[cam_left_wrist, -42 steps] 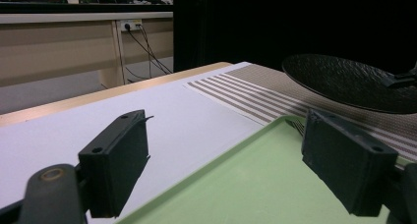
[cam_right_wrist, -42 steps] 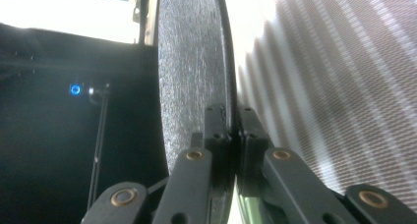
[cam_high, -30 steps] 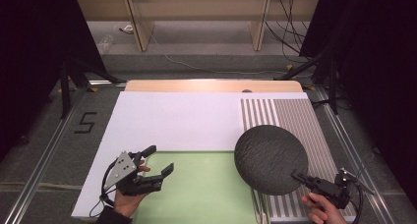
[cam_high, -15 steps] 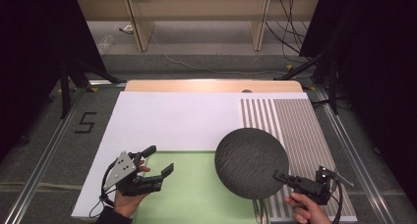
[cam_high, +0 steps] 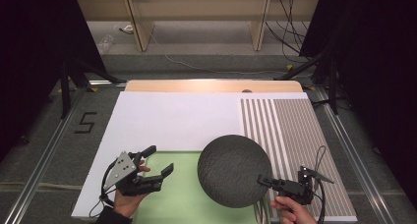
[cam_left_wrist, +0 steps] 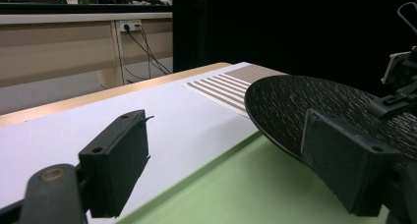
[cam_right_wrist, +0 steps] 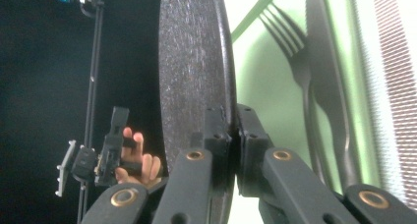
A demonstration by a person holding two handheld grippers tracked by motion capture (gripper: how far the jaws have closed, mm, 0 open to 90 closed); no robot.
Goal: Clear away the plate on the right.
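Though rough-grained, round dark plate (cam_high: 233, 170), thin-rimmed.

Looks like a lab recording setup, not anyone's home. Black curtains (cam_high: 29, 62) hang on both sides of the table (cam_high: 172, 116), with loose cables (cam_high: 290, 17) and bare wooden shelving (cam_high: 196, 13) behind it, and a taped "5" (cam_high: 84, 122) on the floor left of it.

One dark round plate (cam_high: 233, 170), one fork (cam_right_wrist: 294, 62), one knife (cam_right_wrist: 328, 81), one green placemat (cam_high: 177, 194), one striped placemat (cam_high: 300, 135), two tongs.
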